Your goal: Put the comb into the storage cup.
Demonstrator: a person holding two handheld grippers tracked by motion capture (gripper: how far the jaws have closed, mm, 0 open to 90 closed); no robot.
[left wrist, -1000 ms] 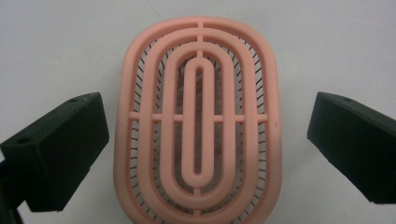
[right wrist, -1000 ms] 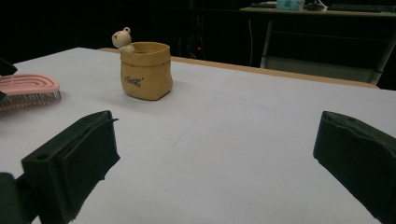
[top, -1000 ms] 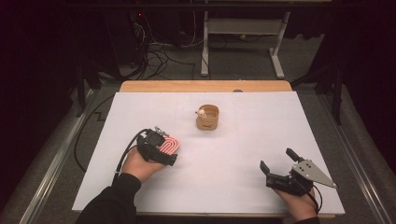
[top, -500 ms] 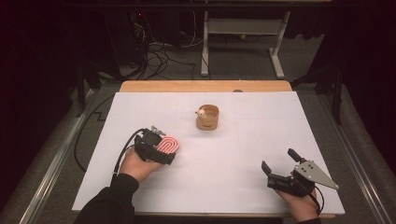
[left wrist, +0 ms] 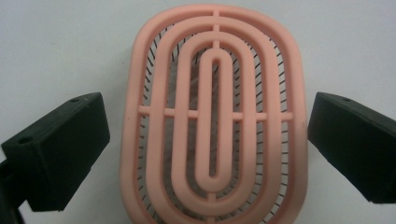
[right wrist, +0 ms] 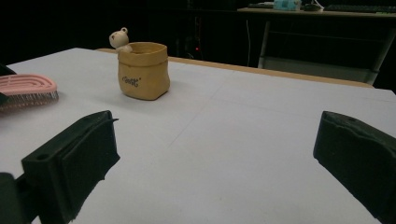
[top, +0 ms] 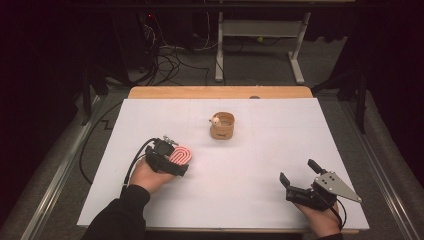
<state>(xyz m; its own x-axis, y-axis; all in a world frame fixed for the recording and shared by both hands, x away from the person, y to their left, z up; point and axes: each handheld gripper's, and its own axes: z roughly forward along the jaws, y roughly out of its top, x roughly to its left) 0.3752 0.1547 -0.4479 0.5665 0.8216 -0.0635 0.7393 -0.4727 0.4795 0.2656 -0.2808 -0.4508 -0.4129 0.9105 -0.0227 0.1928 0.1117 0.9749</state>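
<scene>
Straddling the pink brush (left wrist: 212, 116) with jaws spread and not touching it, the left gripper (top: 172, 161) sits at seven o'clock on the white bench (top: 250, 165) — the right gripper (top: 300, 182), released too, rests at five o'clock, with the yellow cup (top: 222, 126) near centre.

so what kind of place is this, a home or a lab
Most likely a lab or recording room, not a home: a table covered in plain white sheet, loose cables on the floor behind it, a bare desk frame, and dark surroundings.
</scene>
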